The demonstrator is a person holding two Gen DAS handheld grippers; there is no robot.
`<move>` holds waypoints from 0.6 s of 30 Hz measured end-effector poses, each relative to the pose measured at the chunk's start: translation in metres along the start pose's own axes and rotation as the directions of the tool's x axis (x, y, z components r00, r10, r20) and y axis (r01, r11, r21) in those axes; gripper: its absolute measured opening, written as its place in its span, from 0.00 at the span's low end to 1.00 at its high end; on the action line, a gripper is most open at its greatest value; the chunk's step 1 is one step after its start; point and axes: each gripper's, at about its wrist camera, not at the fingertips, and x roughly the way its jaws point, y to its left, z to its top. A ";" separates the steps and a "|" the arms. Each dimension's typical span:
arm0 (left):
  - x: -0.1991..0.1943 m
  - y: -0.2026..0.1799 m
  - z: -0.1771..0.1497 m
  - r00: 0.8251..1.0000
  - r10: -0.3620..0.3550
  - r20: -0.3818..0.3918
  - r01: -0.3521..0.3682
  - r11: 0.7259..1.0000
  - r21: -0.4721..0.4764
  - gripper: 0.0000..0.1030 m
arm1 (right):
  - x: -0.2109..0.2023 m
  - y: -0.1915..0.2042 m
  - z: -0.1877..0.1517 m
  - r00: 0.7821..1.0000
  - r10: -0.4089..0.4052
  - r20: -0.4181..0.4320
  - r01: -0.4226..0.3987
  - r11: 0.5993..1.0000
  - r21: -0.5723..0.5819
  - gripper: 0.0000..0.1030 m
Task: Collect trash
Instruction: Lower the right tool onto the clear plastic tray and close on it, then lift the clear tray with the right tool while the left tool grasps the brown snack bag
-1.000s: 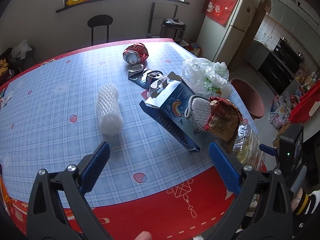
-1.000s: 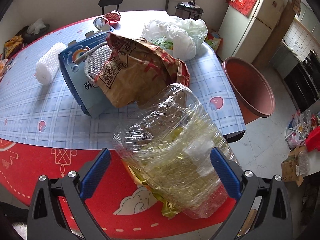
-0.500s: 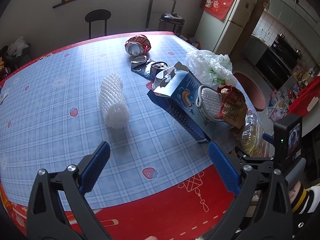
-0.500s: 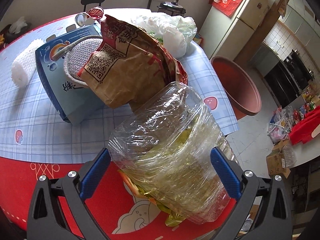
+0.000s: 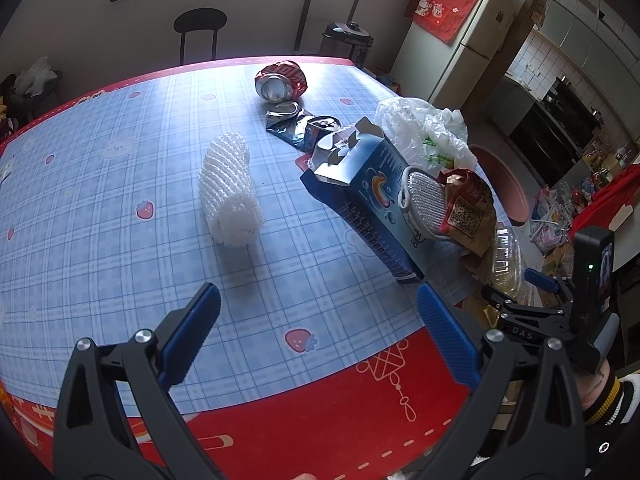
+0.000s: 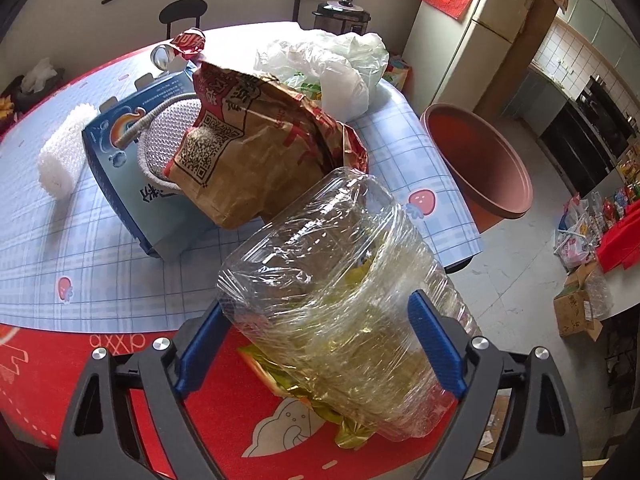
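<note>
Step in hand: grasping. Right tongs (image 6: 320, 344) have just been closing round crushed clear plastic bottle (image 6: 340, 300) at surface (image 6: 100, 280) edge; pads appear touching. Left tongs (image 5: 320, 332) wide, empty. Next: firm grip w/o slipping, lift.

Open tablecloth (image 5: 120, 208) lies ahead of the left gripper (image 5: 318, 330), with only the white foam net roll (image 5: 230, 190) standing in that stretch. To its right the way is crowded: the blue carton (image 5: 372, 200), the brown paper bag (image 6: 256, 148) leaning on it and the white plastic bag (image 6: 336, 68) behind. A crushed clear plastic bottle (image 6: 340, 296) fills the space between the right gripper's (image 6: 316, 338) fingers at the table's near edge.
</note>
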 end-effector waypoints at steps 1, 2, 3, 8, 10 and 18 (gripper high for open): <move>0.000 0.000 0.000 1.000 -0.001 0.001 0.001 1.000 -0.001 0.94 | -0.003 -0.002 0.001 1.000 0.018 0.002 -0.018 1.000 0.016 0.83; 0.000 0.000 0.001 1.000 -0.003 0.002 0.003 1.000 -0.002 0.94 | -0.007 -0.004 0.001 1.000 0.029 0.007 -0.029 0.999 0.028 0.80; -0.001 0.000 0.001 1.000 -0.004 0.003 0.004 1.000 -0.002 0.94 | -0.011 -0.006 0.002 0.999 0.038 0.013 -0.039 0.999 0.034 0.77; 0.001 -0.003 0.003 1.000 -0.013 0.006 0.013 1.000 -0.005 0.94 | -0.030 -0.012 0.003 0.997 0.073 0.038 -0.075 0.996 0.042 0.65; 0.002 -0.005 0.005 1.000 -0.017 0.006 0.017 1.000 -0.003 0.94 | -0.038 -0.015 0.005 0.996 0.077 0.055 -0.079 0.996 0.047 0.61; 0.007 -0.015 0.010 1.000 -0.029 0.003 0.029 0.999 0.014 0.94 | -0.061 -0.035 0.010 0.990 0.065 0.129 -0.077 0.993 0.089 0.48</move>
